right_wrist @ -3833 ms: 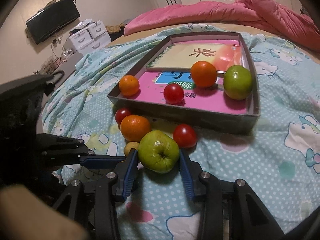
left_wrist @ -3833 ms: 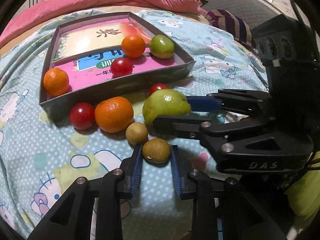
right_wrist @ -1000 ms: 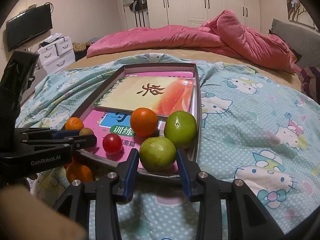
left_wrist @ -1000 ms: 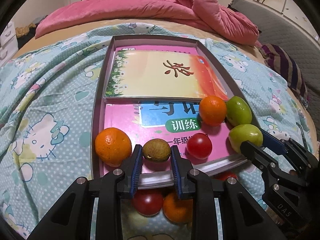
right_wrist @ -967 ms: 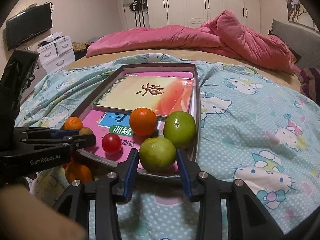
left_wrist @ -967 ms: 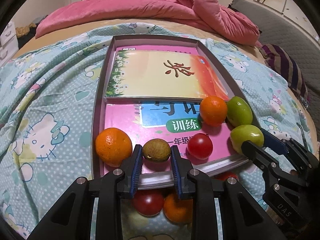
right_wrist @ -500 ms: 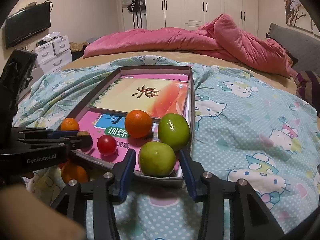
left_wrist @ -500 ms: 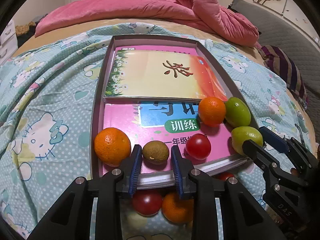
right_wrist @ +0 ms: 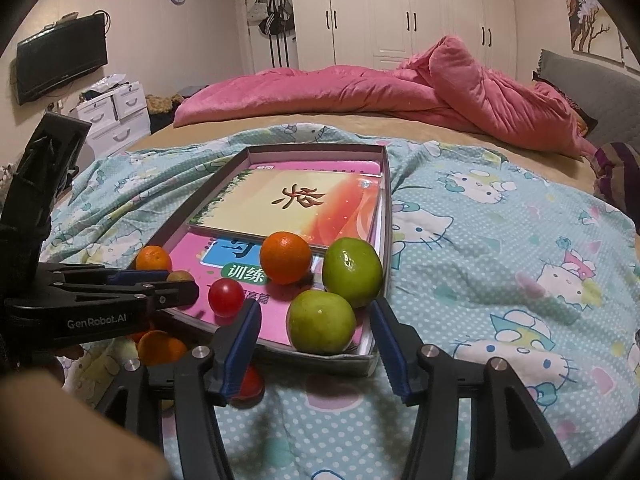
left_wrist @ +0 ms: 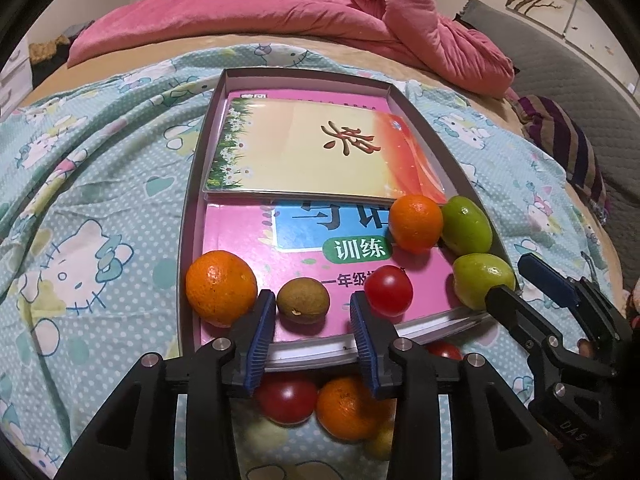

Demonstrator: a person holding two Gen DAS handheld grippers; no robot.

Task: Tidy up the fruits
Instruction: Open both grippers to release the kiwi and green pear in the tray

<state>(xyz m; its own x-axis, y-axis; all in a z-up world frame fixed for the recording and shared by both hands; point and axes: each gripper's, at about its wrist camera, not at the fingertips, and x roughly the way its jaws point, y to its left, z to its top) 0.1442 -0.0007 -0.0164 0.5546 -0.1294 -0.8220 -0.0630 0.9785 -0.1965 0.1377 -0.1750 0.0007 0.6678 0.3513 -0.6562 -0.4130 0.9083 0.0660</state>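
Jaws of our left gripper (left_wrist: 313, 316) have just spread off the matte brown oval fruit (left_wrist: 303, 302); our right gripper (right_wrist: 315, 330), likewise, off the glossy round green fruit (right_wrist: 321, 321) at the cardboard tray's (right_wrist: 387, 208) five o'clock corner.

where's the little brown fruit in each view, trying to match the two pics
Left wrist view: the brown fruit sits low in the centre, in the box, between the left gripper fingers with gaps either side.
Right wrist view: only a sliver of it shows at centre left, behind the left gripper's fingers.
Shared landmark: the red tomato in the box, just right of the brown fruit in both views.
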